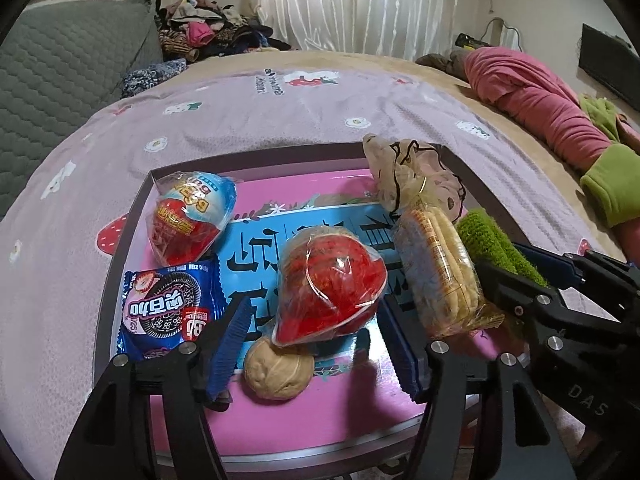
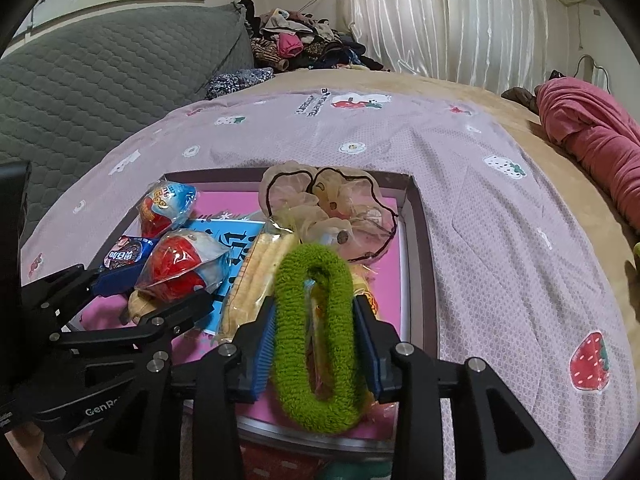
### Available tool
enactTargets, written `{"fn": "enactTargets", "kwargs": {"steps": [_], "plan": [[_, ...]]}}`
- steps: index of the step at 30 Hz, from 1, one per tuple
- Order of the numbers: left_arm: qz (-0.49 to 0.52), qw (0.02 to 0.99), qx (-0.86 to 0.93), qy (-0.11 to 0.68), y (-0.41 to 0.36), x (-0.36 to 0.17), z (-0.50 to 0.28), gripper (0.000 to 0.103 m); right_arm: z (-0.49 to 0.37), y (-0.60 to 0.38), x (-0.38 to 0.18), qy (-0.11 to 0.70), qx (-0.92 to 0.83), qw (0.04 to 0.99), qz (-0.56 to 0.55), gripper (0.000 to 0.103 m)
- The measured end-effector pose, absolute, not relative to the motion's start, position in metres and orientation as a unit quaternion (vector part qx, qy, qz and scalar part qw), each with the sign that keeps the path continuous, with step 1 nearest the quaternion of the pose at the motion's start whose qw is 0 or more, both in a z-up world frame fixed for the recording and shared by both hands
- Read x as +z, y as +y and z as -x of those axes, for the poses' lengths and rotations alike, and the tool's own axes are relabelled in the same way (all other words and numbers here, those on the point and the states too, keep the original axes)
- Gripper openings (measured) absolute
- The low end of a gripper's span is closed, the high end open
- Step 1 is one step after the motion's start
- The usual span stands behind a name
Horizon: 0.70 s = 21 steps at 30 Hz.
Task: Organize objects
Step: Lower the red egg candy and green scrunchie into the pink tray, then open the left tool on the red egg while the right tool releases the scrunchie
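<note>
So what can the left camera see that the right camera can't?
Only the left camera shows the walnut whole, and the open left gripper framing it. Only the right camera shows the green hair tie as a full loop, pinched in the right gripper. Both show the pink tray, the cookie packet, two red toy eggs and the wafer pack.
</note>
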State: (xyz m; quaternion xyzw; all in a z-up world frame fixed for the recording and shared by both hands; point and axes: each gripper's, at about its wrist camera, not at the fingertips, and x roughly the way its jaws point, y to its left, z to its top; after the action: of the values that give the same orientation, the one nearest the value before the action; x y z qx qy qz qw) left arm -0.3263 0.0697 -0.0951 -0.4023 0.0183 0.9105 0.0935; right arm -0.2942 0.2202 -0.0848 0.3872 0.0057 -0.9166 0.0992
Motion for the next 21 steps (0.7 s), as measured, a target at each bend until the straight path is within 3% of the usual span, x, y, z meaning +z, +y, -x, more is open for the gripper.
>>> {"fn": "enactTargets", "kwargs": {"steps": [17, 21], "plan": [[0.408, 0.092, 0.908, 0.016, 0.067, -0.089, 0.32, 0.075, 0.291, 0.222, -0.078, 0.009, -0.915, 0.093, -0.392, 0.052], [0.411, 0.088, 0.907, 0.014, 0.064, -0.084, 0.317, 0.08, 0.288, 0.223, -0.073, 0.008, -0.918, 0.089, -0.387, 0.057]]}}
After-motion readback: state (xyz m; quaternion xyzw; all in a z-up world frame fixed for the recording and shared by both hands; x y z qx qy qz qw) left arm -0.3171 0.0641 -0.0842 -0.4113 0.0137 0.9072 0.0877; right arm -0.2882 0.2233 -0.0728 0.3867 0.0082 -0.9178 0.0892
